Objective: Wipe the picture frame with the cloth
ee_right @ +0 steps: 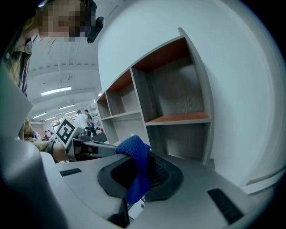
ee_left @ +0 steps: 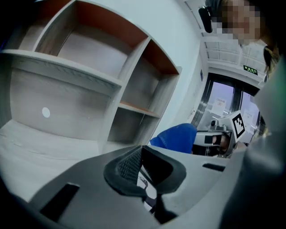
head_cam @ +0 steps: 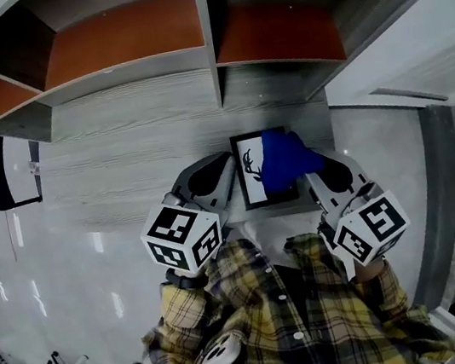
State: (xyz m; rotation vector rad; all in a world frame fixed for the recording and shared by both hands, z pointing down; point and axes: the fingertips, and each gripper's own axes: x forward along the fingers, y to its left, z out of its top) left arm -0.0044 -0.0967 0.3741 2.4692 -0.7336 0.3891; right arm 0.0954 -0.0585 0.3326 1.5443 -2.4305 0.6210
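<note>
**Item 1. Picture frame** (head_cam: 252,174): black border around a white sheet with a dark antlered figure. It sits at the near edge of the counter (head_cam: 122,173), right of centre, with its face turned up toward the head view. Whether it lies flat or is raised off the surface cannot be told.

**Item 2. Cloth** (head_cam: 286,158): blue and bunched. It covers the right part of the frame's face and overhangs its right border. In the left gripper view it shows as a blue mound (ee_left: 176,137) beyond the jaws.

**Item 3. Left hand-held gripper** (head_cam: 224,171): at the frame's left edge. In its own view (ee_left: 144,173) the jaws are pinched on the frame, and a strip of the white sheet with dark print (ee_left: 146,185) shows between the ribbed pads. Its marker cube (head_cam: 182,234) is on the near side.

**Item 4. Right hand-held gripper** (head_cam: 317,172): just right of the frame. In its own view (ee_right: 134,175) the jaws are pressed on the cloth (ee_right: 136,154), which rises above the pads and hangs down between them. Its marker cube (head_cam: 372,229) is on the near side.

**Item 5. Shelf unit** (head_cam: 126,38): grey wood-grain dividers with orange-brown backs. It stands on the far side of the counter, and its open compartments show in both gripper views (ee_left: 89,58) (ee_right: 174,89).

**Item 6. Person:** a yellow plaid shirt (head_cam: 294,321) shows at the near edge of the head view.

**Item 7. Floor** (head_cam: 38,286): glossy and pale, to the left of the counter.
</note>
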